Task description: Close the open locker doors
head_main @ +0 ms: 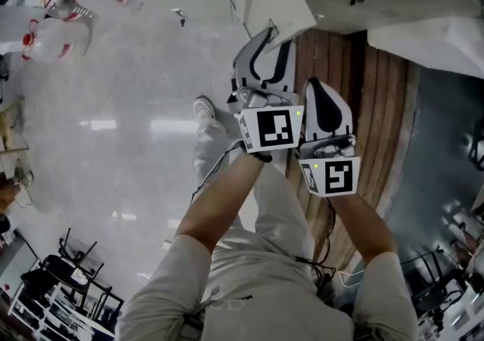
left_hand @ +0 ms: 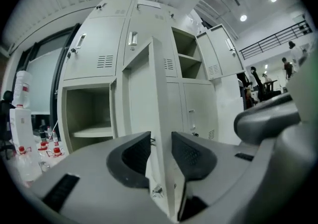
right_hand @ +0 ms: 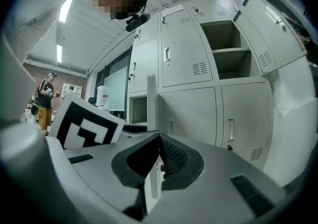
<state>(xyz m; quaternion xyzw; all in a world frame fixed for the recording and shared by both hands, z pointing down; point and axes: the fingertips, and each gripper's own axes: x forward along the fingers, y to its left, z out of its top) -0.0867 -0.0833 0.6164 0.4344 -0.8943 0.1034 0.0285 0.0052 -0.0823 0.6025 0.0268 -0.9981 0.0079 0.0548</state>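
left gripper (left_hand: 160, 144) spread around locker door (left_hand: 141, 99) edge, right gripper (right_hand: 159, 143) closed empty, open locker (left_hand: 89, 106) showing bare shelf (left_hand: 92, 131)

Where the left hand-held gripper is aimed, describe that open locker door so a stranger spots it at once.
Find the grey locker bank. Its lower-left compartment is open, one shelf inside, and its door swings out edge-on toward the camera. Unlike the other open door, high on the right, this one sits low, in line with the gap between the left hand-held gripper's open jaws.
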